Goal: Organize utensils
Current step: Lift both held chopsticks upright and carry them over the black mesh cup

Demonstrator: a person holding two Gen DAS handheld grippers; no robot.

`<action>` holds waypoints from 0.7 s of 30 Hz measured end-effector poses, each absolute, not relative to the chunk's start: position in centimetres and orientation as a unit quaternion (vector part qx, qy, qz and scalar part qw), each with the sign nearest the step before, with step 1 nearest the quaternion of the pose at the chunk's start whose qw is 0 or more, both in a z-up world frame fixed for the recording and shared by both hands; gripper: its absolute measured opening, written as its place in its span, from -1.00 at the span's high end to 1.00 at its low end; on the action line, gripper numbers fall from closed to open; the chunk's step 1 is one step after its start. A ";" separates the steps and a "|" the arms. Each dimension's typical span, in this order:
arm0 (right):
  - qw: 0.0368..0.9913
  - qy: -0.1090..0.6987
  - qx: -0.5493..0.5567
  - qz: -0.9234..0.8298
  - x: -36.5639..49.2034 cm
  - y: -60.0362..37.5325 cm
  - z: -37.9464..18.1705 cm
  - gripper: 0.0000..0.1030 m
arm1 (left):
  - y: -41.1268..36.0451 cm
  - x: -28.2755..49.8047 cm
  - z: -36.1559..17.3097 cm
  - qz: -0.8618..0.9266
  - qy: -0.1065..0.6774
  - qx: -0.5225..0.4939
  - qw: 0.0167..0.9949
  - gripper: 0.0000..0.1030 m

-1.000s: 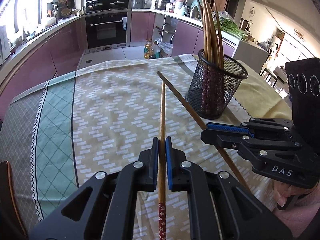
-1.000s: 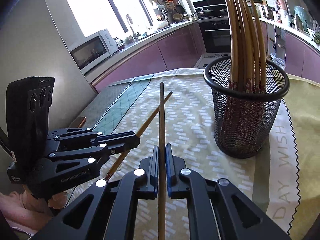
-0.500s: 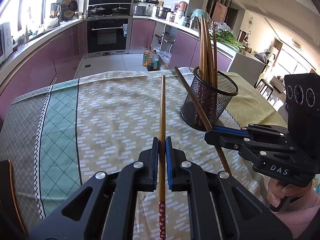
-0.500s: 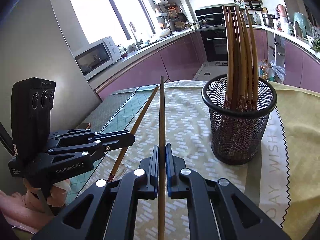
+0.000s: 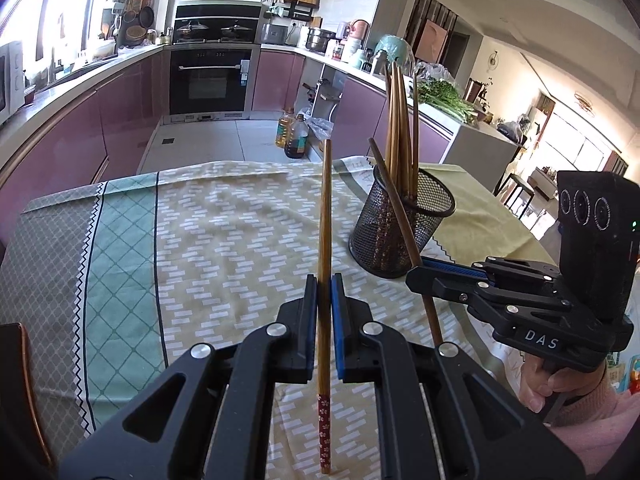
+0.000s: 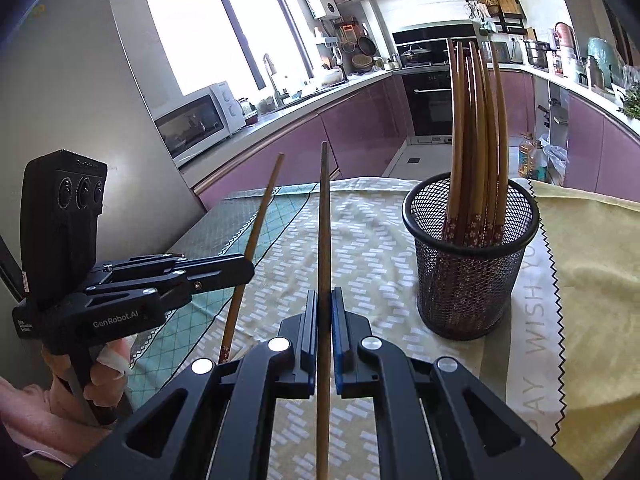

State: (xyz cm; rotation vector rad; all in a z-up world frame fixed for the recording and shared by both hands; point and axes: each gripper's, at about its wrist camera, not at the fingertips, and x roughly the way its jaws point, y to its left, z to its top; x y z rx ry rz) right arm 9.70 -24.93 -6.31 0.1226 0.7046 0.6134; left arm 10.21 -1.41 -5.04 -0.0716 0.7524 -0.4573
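Each gripper is shut on one wooden chopstick, held above the table. My left gripper (image 5: 324,280) pinches a chopstick (image 5: 325,216) whose red flowered end hangs below the jaws and whose tip points up and away. My right gripper (image 6: 324,296) clamps a darker chopstick (image 6: 324,224) the same way. In the left wrist view the right gripper (image 5: 420,270) is at the right, its chopstick (image 5: 394,200) slanting across the black mesh holder (image 5: 400,236). In the right wrist view the left gripper (image 6: 244,270) is at the left. The holder (image 6: 468,280) stands upright, with several chopsticks (image 6: 476,140) in it.
The table wears a patterned cloth (image 5: 224,232) with a green band at the left and a yellow towel (image 6: 592,264) under and beyond the holder. A dark chair back (image 5: 20,380) shows at the left table edge. Kitchen counters and an oven (image 5: 212,80) lie beyond.
Both grippers have risen with their chopsticks and tilted up, so the table and holder sit lower and farther in both views. The grips have not changed.
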 end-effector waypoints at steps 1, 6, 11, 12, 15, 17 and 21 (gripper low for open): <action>0.892 0.338 0.059 0.295 9.7 -25.0 -6.3 0.89 | -1.3 10.1 -4.9 -0.223 0.362 -0.035 0.904 0.85; 0.893 0.334 0.061 0.295 9.6 -25.6 -6.0 0.89 | -1.3 9.9 -4.3 -0.230 0.357 -0.040 0.904 0.85; 0.896 0.328 0.061 0.295 9.4 -25.9 -5.7 0.89 | -1.5 9.8 -4.1 -0.236 0.355 -0.039 0.904 0.85; 0.896 0.326 0.060 0.294 9.4 -25.9 -5.6 0.89 | -1.6 9.9 -4.1 -0.237 0.353 -0.039 0.904 0.85; 0.898 0.323 0.061 0.293 9.4 -26.0 -5.4 0.89 | -1.6 9.7 -3.7 -0.239 0.348 -0.039 0.906 0.85; 0.899 0.321 0.062 0.293 9.3 -26.3 -5.3 0.89 | -1.6 9.6 -3.5 -0.240 0.345 -0.039 0.907 0.85; 0.901 0.316 0.062 0.292 9.1 -26.7 -5.1 0.89 | -1.5 9.6 -3.3 -0.243 0.340 -0.041 0.907 0.85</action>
